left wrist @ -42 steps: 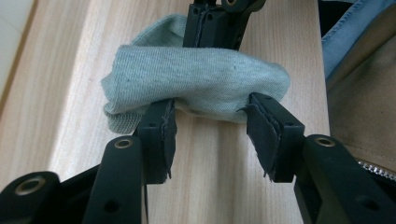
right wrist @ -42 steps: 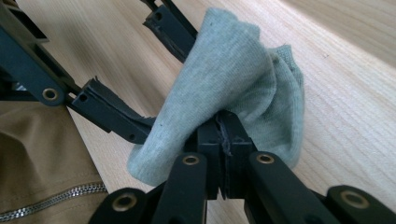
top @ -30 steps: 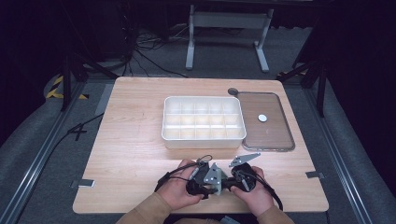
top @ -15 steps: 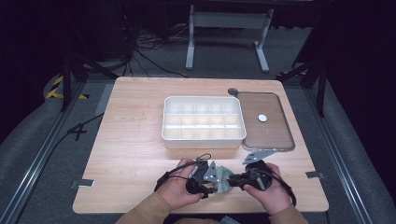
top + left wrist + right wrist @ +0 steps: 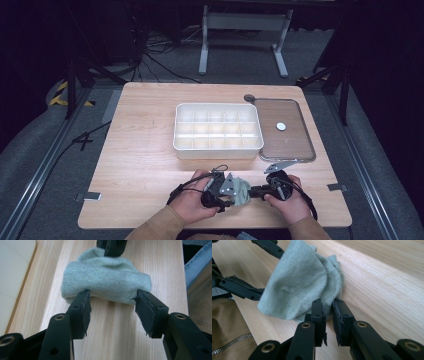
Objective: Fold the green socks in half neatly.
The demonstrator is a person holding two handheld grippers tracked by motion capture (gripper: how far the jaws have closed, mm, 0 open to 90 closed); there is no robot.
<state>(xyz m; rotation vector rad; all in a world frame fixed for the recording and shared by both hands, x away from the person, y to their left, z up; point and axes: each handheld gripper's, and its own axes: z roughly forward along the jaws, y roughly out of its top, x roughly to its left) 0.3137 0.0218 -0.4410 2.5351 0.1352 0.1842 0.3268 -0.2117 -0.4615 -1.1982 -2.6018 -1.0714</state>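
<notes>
A pale green knitted cloth (image 5: 243,186) lies bunched on the wooden table near its front edge, between my two grippers. In the left gripper view the cloth (image 5: 107,280) spans the left gripper (image 5: 112,302). Its jaws stand wide apart, with their tips tucked into the cloth's near edge and the pads not pressing on it. From the right side, my right gripper (image 5: 328,306) has its jaws nearly together, and they have just been closing a little. The hem of the cloth (image 5: 302,282) is nipped between its tips. Both hands hold the grippers (image 5: 235,192) (image 5: 256,191) facing each other.
A white compartment box (image 5: 217,152) stands at mid table. Right of it lies a brown tray (image 5: 295,145) with a small white disc (image 5: 281,126) on it. A dark round hole (image 5: 249,98) sits behind the tray. Bare wood stretches to the left.
My right gripper has drawn away to the right from the left one, which kept still. The cloth stays by the left gripper.
</notes>
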